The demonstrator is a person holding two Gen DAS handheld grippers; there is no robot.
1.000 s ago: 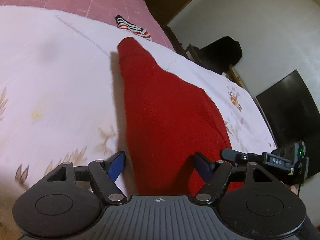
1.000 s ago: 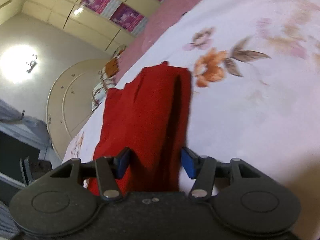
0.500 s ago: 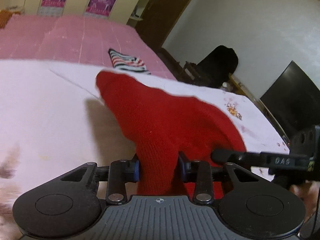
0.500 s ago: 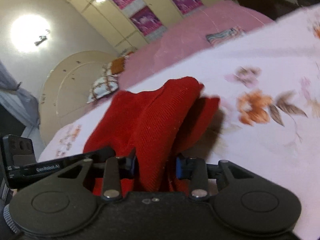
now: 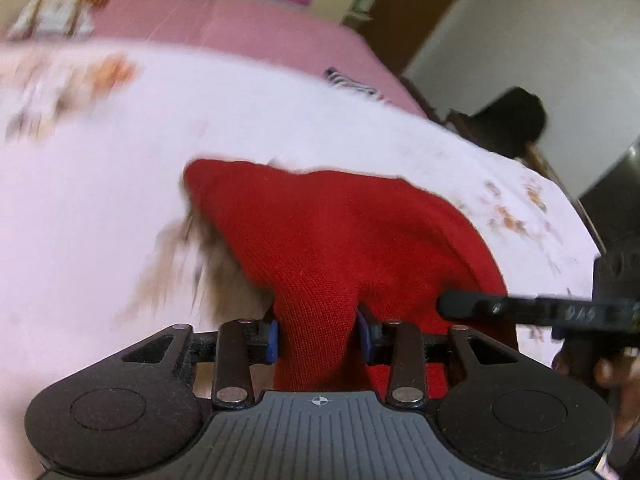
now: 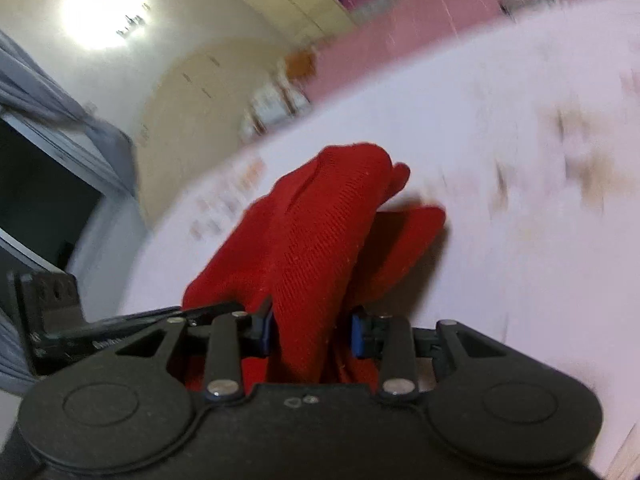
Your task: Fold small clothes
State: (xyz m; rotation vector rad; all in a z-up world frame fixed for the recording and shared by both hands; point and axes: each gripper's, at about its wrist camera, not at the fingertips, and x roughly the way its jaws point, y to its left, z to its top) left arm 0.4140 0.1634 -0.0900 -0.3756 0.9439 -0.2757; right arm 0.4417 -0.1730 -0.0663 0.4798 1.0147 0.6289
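Observation:
A red knit garment (image 5: pixel 340 232) hangs bunched over the white flowered bedsheet (image 5: pixel 100 184). My left gripper (image 5: pixel 318 334) is shut on one near edge of it, with red cloth pinched between the blue pads. My right gripper (image 6: pixel 312 326) is shut on another edge of the same red garment (image 6: pixel 320 232), which rises in folds ahead of it. The right gripper also shows at the right of the left wrist view (image 5: pixel 520 306), close beside the cloth. Both views are blurred by motion.
A pink bedspread (image 5: pixel 248 24) lies beyond the sheet, with a striped folded cloth (image 5: pixel 352 82) on it. A dark chair (image 5: pixel 508 120) and a wall stand at the right. A round headboard (image 6: pixel 192 92) and a dark window (image 6: pixel 36 208) show in the right wrist view.
Both grippers went from open around the flat garment to shut on it, then lifted it off the sheet. The garment is now bunched and raised, and both views have swung.

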